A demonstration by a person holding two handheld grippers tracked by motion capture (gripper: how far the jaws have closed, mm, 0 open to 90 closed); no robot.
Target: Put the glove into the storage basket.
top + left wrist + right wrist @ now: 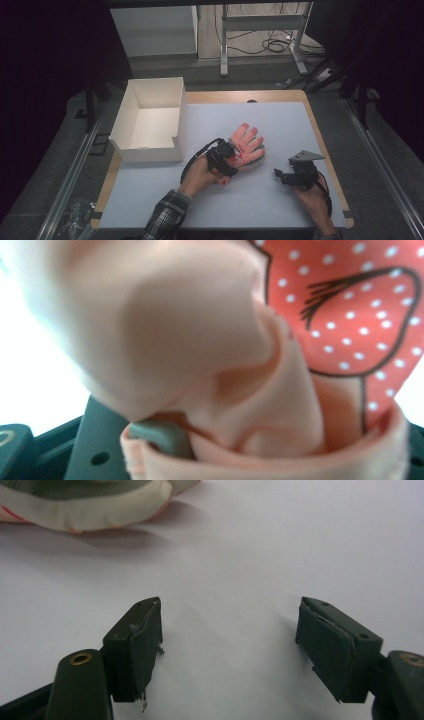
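1. My left gripper (234,159) has its jaws clamped on the wrist end of the glove (246,145), at the middle of the table (280,200).
2. In the left gripper view the pink cloth (210,355) is bunched right over my jaws, and a red part with white dots (360,315) lies to the right of it.
3. The glove lies flat on the white table top, its fingers pointing away from me, toward the far edge.
4. My right gripper (276,173) rests low over the bare table, near the glove's right side and apart from it.
5. Its jaws stand wide with nothing between them; a pale edge of the glove (95,502) lies beyond them.
6. A white box (150,120) sits open at the table's left, well clear of both my hands.
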